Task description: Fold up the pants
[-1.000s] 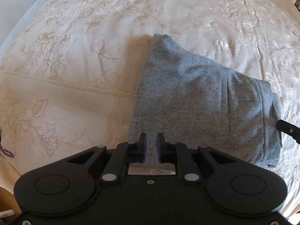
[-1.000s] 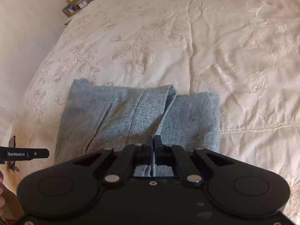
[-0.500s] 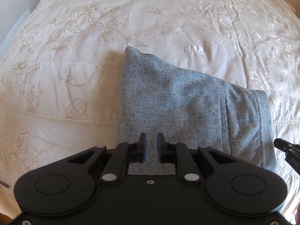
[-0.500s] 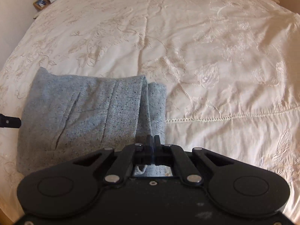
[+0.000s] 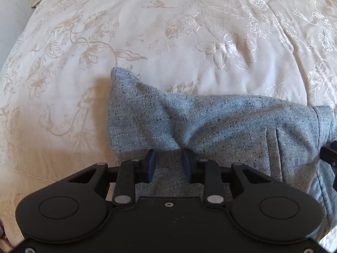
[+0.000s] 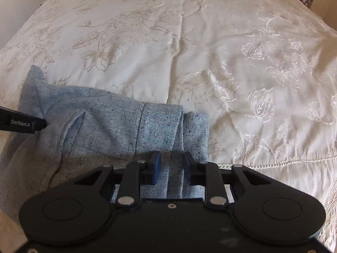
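"GenRobot.AI" reads on the left gripper (image 6: 23,122) — both it and the right gripper (image 6: 172,164) are spreading their fingers over folded grey pants (image 6: 118,124) on the bed (image 6: 231,52).

speckled woven pants (image 5: 221,122), glossy embroidered bedspread (image 5: 147,21) — cloth

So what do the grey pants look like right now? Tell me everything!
The grey pants are folded into a thick bundle on the cream flowered bedspread. The cloth looks like soft speckled knit with dark flecks. A seam and a pocket-like pleat show near one end, with layers stacked there. One far corner pokes up, and the top is rumpled. The left gripper and right gripper are opening over its near edge.
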Tool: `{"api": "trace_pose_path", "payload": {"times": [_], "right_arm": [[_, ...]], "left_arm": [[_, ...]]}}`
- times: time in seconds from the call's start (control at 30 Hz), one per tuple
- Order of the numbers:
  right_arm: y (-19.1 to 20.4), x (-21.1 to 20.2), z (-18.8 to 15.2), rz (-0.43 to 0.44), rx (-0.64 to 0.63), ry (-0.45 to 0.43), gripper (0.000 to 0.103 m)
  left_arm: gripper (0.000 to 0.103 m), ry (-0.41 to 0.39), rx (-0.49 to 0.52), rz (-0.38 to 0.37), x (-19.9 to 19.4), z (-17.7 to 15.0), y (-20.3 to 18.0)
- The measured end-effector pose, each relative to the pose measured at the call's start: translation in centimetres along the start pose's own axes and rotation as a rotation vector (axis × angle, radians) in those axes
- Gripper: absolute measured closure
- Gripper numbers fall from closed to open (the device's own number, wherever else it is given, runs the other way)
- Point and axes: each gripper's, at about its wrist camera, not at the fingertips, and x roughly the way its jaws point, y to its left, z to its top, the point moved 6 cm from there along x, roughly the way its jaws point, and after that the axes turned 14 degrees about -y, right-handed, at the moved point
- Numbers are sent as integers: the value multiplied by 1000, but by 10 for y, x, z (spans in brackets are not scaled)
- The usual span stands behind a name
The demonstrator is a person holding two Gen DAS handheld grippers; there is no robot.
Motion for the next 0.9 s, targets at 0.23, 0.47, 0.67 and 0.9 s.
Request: {"api": "trace_pose_path", "payload": {"times": [0.23,0.47,0.67,0.9], "right_arm": [[12,-78,-9,106,7,-88,76],[23,-60,-58,74,-54,16,76],[12,-116,-28,52,52,-72,75],[26,-190,-8,6,100,-203,73]], "left_arm": [[56,-25,-128,-37,-77,-56,14],[57,44,-95,10,-57,-89,3],[57,-44,-126,-7,-122,-70,13],[55,-100,-152,-49,-180,-84,26]]}}
